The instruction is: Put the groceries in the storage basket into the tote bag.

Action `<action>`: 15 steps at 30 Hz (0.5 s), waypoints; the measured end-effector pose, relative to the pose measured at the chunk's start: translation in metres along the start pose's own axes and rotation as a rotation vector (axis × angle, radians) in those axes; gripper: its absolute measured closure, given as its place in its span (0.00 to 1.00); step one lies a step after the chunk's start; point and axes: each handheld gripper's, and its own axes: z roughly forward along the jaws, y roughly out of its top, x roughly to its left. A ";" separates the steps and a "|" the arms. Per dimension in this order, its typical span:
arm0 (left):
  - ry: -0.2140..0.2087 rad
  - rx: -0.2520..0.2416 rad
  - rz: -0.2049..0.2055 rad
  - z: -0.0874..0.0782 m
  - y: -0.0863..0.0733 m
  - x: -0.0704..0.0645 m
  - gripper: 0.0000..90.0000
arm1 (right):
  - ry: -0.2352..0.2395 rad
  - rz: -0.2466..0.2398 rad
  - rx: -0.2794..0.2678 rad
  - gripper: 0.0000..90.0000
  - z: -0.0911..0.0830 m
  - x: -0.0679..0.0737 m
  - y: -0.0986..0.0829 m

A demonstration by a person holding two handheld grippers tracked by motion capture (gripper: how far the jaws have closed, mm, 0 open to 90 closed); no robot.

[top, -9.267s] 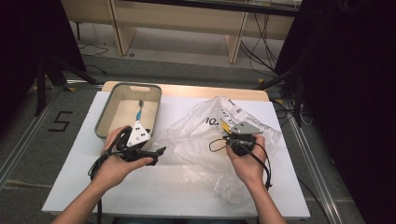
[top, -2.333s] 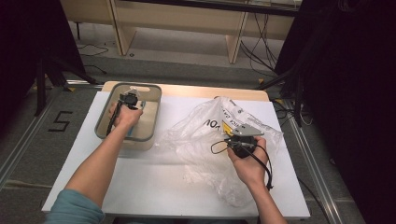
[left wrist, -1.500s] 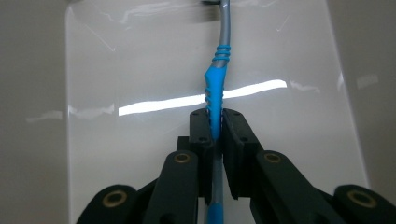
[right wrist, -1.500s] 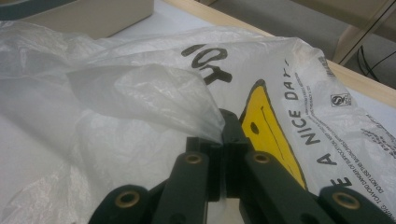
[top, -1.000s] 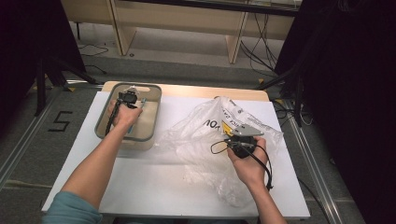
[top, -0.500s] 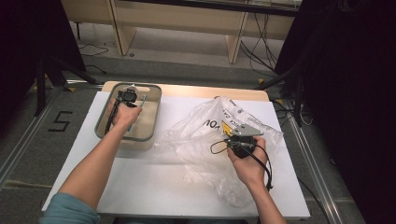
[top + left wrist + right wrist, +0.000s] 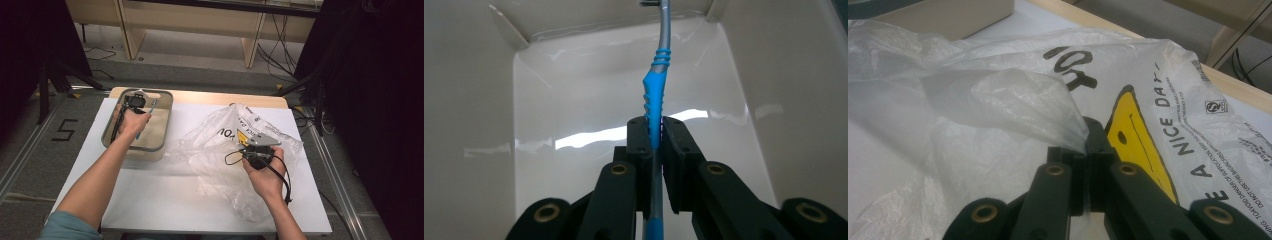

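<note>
My left gripper point(image 7: 653, 137) is shut on a blue and grey toothbrush point(image 7: 655, 95), held inside a shallow beige bin point(image 7: 484, 100). From above, that left gripper point(image 7: 135, 102) is over the far end of the bin point(image 7: 111, 137), and the toothbrush point(image 7: 149, 109) sticks out beside the hand. My right gripper point(image 7: 1084, 150) is shut on a fold of a clear plastic bag point(image 7: 1013, 100) with black lettering and a yellow mark. In the high view the right gripper point(image 7: 255, 152) rests on the bag point(image 7: 220, 145) at the table's right.
A white sheet point(image 7: 165, 200) covers the wooden table point(image 7: 210, 97). The bin stands at its back left and the crumpled bag spreads over the middle and right. Dark curtains, cables and floor rails surround the table.
My left gripper left the table's middle and reached into the bin's far end, where it now holds the toothbrush. Over the last second it barely shifted. The right gripper stayed on the bag.
</note>
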 end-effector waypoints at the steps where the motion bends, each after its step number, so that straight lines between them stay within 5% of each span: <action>1: -0.004 -0.004 -0.004 -0.001 0.000 0.000 0.91 | 0.000 0.000 0.000 1.00 0.000 0.000 0.000; 15: -0.022 -0.039 -0.005 -0.013 0.001 0.003 0.91 | 0.000 0.001 0.000 1.00 0.001 0.000 0.000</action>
